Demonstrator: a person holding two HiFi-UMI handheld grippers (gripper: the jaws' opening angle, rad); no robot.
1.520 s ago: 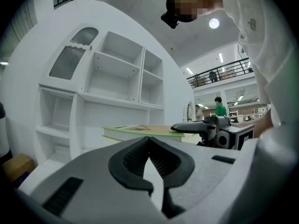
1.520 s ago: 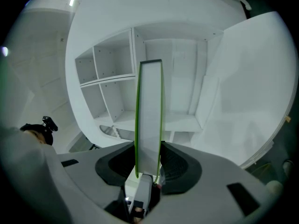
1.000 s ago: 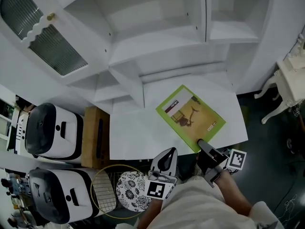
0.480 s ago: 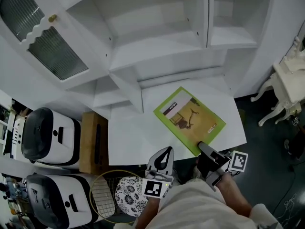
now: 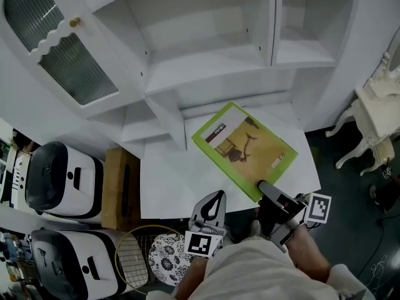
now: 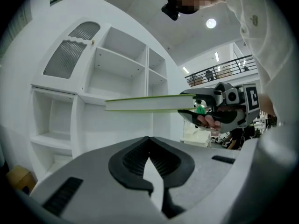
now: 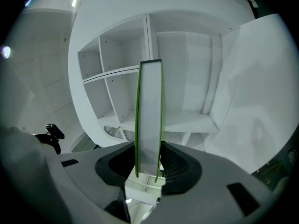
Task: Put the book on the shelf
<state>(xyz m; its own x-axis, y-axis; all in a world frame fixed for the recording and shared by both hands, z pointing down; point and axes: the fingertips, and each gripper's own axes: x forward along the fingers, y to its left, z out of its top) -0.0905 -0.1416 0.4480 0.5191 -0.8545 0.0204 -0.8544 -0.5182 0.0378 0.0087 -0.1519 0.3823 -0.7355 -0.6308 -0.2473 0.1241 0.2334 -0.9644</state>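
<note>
1. The left tongs [image 5: 215,197] sit nearest the person, tips pressed together with nothing between them, low by the near edge of the surface [image 5: 164,181].
2. Just right of them, the right tongs [image 5: 266,187] are clamped on the near corner of the book [image 5: 240,145]. In the right gripper view its page edge stands upright between the pads.
3. The book lies flat and juts away from the grip toward the cabinet, carried in the air over the surface, not resting on it.
4. The step in hand looks like the carry: picked up, not yet placed.
5. Next, the book probably has to go forward and up to an open shelf [image 5: 206,60], far edge leading. Held by one corner, it may droop or twist, so the free tongs could steady it.
6. Ahead, the upright divider [image 5: 273,24] splits a wide left bay from a narrower right one. The left offers more room. The open cabinet door [image 5: 59,49] stands well off to the left.
</note>
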